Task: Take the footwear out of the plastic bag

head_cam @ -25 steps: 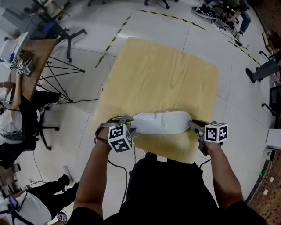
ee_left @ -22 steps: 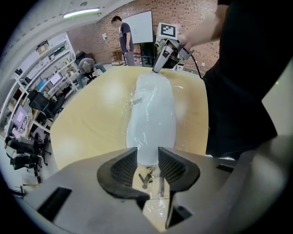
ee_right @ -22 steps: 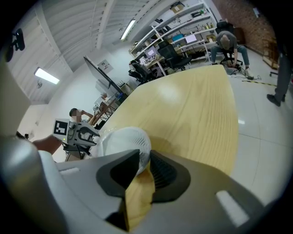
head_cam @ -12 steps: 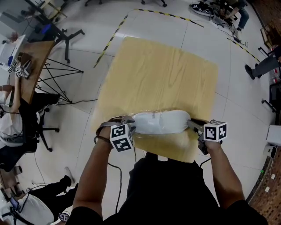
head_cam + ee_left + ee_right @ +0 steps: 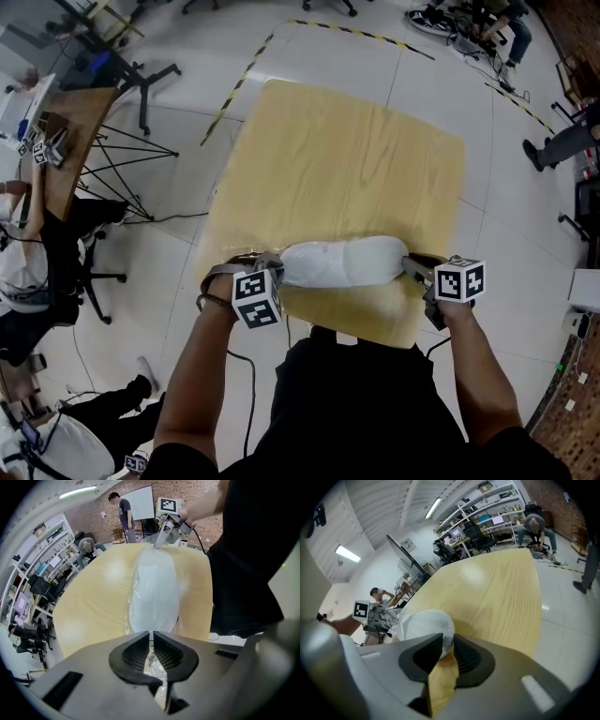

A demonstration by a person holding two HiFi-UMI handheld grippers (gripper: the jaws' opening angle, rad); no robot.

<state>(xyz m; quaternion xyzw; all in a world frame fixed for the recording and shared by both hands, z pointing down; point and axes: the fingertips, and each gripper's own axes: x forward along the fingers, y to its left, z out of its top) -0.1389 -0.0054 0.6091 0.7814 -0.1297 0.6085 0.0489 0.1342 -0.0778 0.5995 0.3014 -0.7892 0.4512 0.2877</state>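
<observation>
Shoe (image 5: 342, 262) lies bagged along the table's (image 5: 347, 159) near edge, long axis left to right, between our grippers. Our left gripper (image 5: 151, 638) has just been closing and pinches bag (image 5: 155, 666) film at the left end; our right gripper (image 5: 446, 649) clamps the shoe's right end.

The surface (image 5: 347, 159) is pale wood with visible grain and a soft satin sheen. The plastic bag (image 5: 133, 616) is clear, glossy, crinkled film. The footwear (image 5: 426, 623) inside looks white, matt and finely textured.

Footwear (image 5: 347, 262) in plastic bag (image 5: 298, 267) on table (image 5: 347, 150)
</observation>
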